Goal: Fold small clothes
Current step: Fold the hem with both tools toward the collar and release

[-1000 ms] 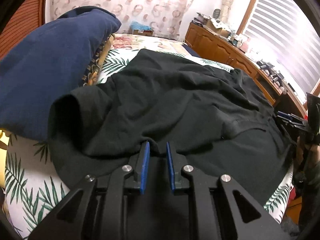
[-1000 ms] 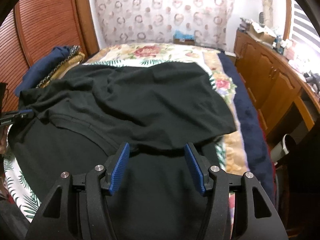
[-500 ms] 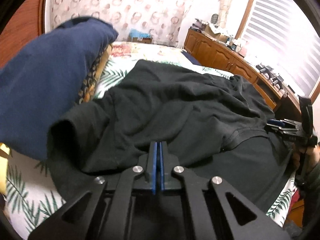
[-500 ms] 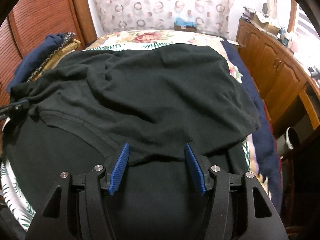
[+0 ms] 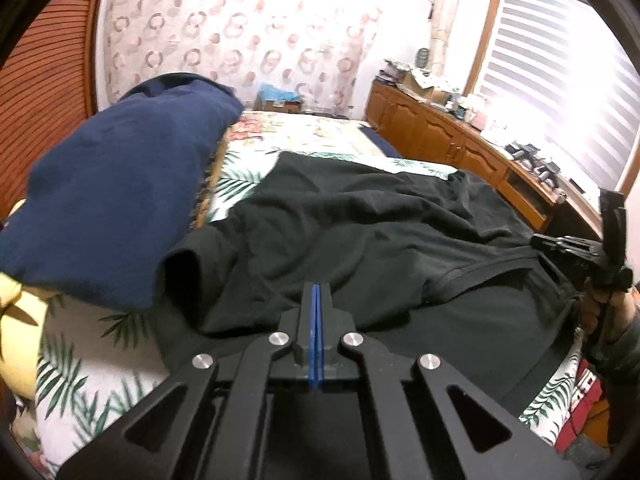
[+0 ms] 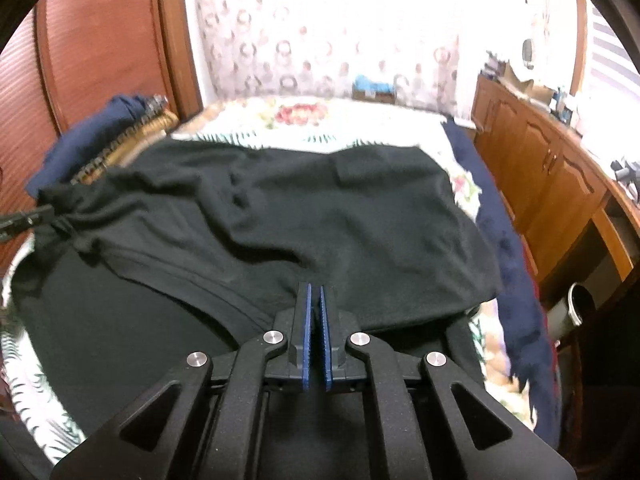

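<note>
Both grippers — left gripper (image 5: 316,292), right gripper (image 6: 315,292) — pinch the black shirt's (image 6: 320,208) near edge. Lift evenly, carry it toward the far hem on the bed (image 5: 316,136) — keep tension.

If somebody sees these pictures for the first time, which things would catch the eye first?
First, the large black garment spread over the middle of the leaf-print bed, with both tongs, left and right, pinched on its near folded edge. Next, the navy bedding heaped to its left, and the bright window blinds at the right.
</note>
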### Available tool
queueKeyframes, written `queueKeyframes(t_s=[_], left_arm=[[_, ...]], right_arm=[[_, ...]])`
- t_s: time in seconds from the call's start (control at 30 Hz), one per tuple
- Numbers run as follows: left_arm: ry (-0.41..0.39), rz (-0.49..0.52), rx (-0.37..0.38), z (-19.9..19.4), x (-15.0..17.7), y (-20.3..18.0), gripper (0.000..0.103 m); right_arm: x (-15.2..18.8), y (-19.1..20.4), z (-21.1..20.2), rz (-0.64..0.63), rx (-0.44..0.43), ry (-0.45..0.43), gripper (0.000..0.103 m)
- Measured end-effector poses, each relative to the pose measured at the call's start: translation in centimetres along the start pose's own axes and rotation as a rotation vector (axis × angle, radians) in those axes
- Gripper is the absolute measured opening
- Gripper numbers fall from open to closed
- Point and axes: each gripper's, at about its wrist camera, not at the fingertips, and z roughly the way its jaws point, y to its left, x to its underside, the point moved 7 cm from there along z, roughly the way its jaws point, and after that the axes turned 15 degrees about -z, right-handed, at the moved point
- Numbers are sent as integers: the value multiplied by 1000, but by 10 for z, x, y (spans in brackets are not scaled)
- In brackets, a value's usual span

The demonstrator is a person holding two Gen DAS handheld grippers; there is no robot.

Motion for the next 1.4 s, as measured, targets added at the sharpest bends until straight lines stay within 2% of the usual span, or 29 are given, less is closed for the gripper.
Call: queueKeyframes(t_s=[0.1, 0.17, 0.23, 0.53, 0.77, 0.9, 0.93, 0.97, 1.07, 1.2, 1.4], left_arm=[[47, -11, -32, 9, 5, 8, 14], [82, -36, -41, 17, 10, 14, 16], [106, -58, -88, 27, 13, 22, 17], [143, -69, -59, 36, 18, 12, 24], [146, -59, -111, 45, 13, 10, 24], [138, -21, -146, 55, 6, 11, 23], [135, -3, -148, 57, 6, 10, 8], [126, 16, -152, 57, 5, 9, 6], [78, 19, -107, 44, 1, 8, 3], [4, 9, -48, 7, -8, 6, 3], [-37, 16, 36, -44, -2, -3, 3]], right_arm=[[-4, 2, -4, -18, 4, -3, 2], [-4, 4, -2, -41, 15, 8, 2], [-3, 6, 3, -49, 16, 16, 2], [6, 9, 14, -68, 34, 35, 2], [9, 9, 20, -59, 31, 44, 2], [14, 9, 23, -55, 24, 52, 2], [14, 9, 23, -54, 20, 50, 2], [15, 9, 22, -49, 13, 46, 2], [15, 7, 17, -38, 7, 23, 2], [9, 1, -7, -7, -14, -52, 2], [6, -4, -57, 12, -23, -129, 1]])
